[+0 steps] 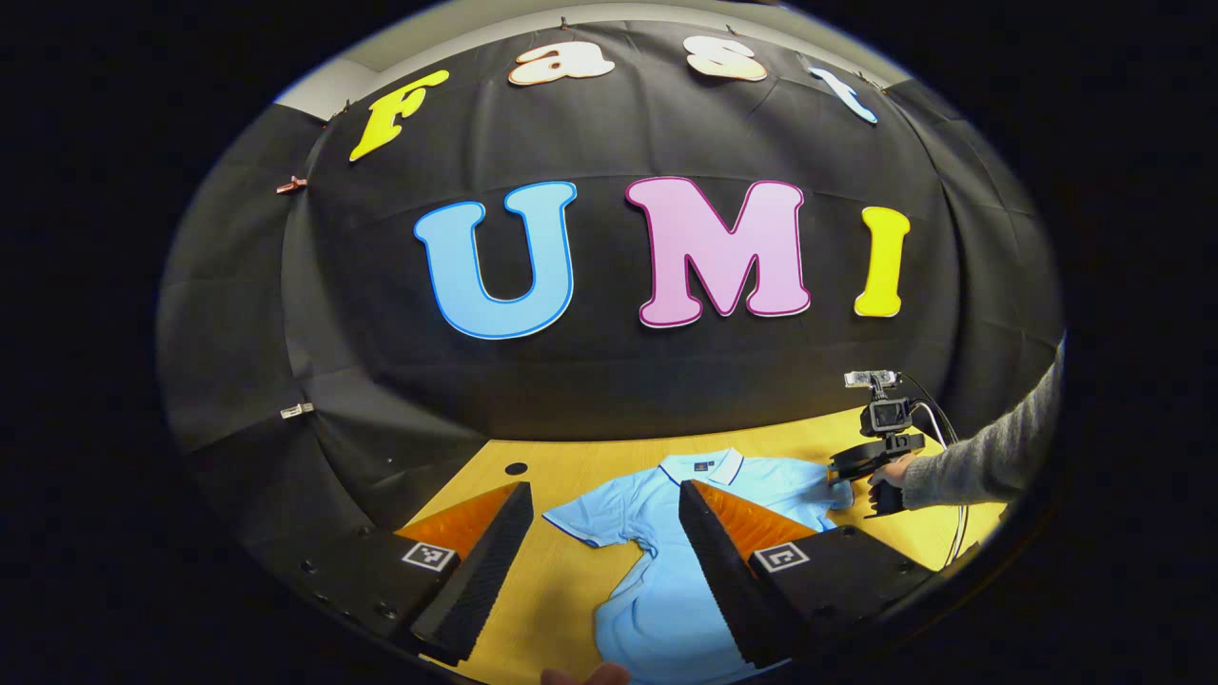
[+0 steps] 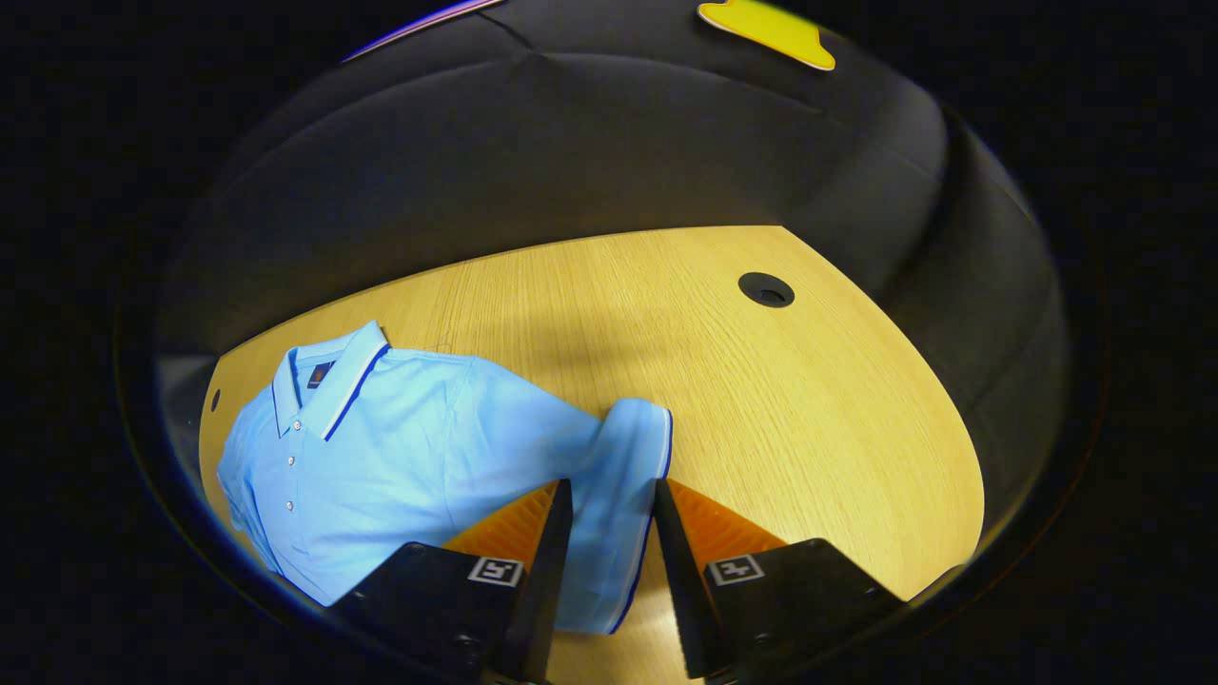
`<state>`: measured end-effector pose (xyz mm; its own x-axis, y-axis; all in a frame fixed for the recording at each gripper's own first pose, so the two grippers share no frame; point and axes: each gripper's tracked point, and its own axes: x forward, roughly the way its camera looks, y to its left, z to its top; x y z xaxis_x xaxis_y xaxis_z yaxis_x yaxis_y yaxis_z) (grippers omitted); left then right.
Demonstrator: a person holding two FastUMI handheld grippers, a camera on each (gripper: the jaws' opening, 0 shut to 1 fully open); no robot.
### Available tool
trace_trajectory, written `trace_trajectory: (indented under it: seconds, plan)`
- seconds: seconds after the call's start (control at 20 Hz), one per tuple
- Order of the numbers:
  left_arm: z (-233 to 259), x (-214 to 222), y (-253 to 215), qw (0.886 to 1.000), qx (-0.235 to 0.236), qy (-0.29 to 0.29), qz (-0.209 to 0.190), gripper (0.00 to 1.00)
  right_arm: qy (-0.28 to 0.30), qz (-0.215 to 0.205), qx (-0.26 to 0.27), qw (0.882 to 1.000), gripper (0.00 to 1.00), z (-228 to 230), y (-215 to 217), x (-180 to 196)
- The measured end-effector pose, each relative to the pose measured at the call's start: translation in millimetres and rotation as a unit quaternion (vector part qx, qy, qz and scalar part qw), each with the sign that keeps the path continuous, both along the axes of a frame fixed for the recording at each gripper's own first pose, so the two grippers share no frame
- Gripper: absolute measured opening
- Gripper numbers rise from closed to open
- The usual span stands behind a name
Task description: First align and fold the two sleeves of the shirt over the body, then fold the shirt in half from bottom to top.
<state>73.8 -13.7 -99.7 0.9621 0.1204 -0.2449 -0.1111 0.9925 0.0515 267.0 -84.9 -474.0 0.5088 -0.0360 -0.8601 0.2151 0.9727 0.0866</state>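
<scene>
A light blue polo shirt (image 1: 657,590) lies face up on the wooden table (image 1: 561,571), collar towards the booth wall. My left gripper (image 1: 604,490) hovers open above the shirt's lower body, one finger beside the left sleeve (image 1: 580,521) and the other over the chest. In the right gripper view the shirt (image 2: 381,466) lies to the left, and its other sleeve (image 2: 614,495) stretches between the fingers of my right gripper (image 2: 612,487). These stand partly open around the sleeve, with table showing beside one finger. The right gripper (image 1: 871,457), held by a hand in a grey sleeve, sits at that sleeve.
A round cable hole (image 2: 766,288) is in the table beyond the sleeve, and the same cable hole (image 1: 516,468) sits near the wall. A black cable (image 1: 956,533) trails off the right gripper. Bare wood (image 2: 809,428) spreads right of the shirt. The wall cloth closes the back.
</scene>
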Motion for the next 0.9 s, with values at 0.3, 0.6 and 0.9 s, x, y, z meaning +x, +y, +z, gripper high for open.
trace_trajectory:
  seconds: [0.3, 0.6, 0.9]
  plan:
    - [-1.3, -6.5, 9.6, 1.000, 0.000, 0.003, 0.006, 0.98, 0.004, 0.004, 0.020, 1.000, 0.07, 2.5, 9.7, -2.8]
    - [-2.8, -14.6, 15.2, 1.000, -0.003, 0.002, 0.012, 0.98, -0.050, 0.037, 0.010, 0.998, 0.05, 36.8, 21.0, 8.5]
    - [-4.4, -25.5, 27.8, 1.000, -0.010, 0.001, 0.028, 0.98, -0.108, 0.113, 0.021, 0.987, 0.05, 85.9, 83.5, 15.9]
